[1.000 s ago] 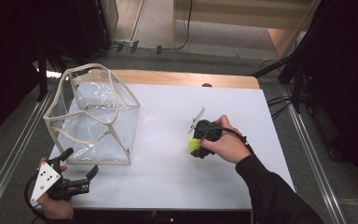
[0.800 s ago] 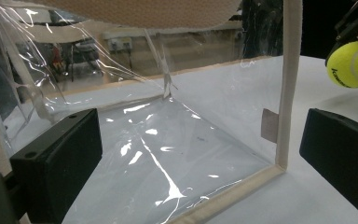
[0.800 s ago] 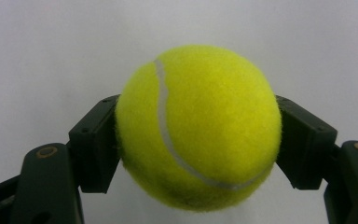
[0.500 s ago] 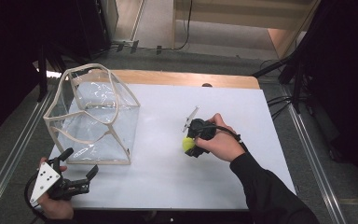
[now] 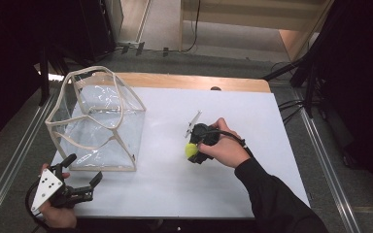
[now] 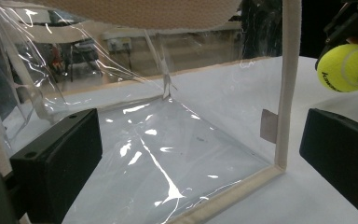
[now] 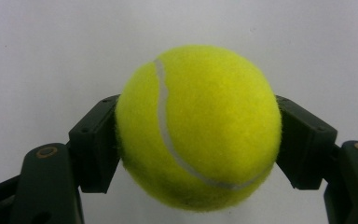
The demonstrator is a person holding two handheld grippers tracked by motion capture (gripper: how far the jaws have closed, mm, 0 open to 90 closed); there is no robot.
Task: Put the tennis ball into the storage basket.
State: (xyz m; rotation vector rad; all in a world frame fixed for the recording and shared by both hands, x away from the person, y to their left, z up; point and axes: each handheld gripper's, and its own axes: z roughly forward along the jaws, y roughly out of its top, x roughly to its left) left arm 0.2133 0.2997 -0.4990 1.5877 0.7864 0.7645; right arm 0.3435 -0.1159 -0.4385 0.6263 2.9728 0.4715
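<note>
Tennis ball [image 5: 191, 150] clamped in right gripper [image 5: 194, 151], shifted left across white table [image 5: 243, 111] since a second ago.

Now nearer clear bag [image 5: 97, 121], though well apart from it yet; likely headed for its open top. Right hand [image 5: 226, 148] low over mid-table, jaws pointing left. Left gripper [image 5: 80, 182] parked unmoved at bag's near corner, jaws spread, nothing between them.
</note>
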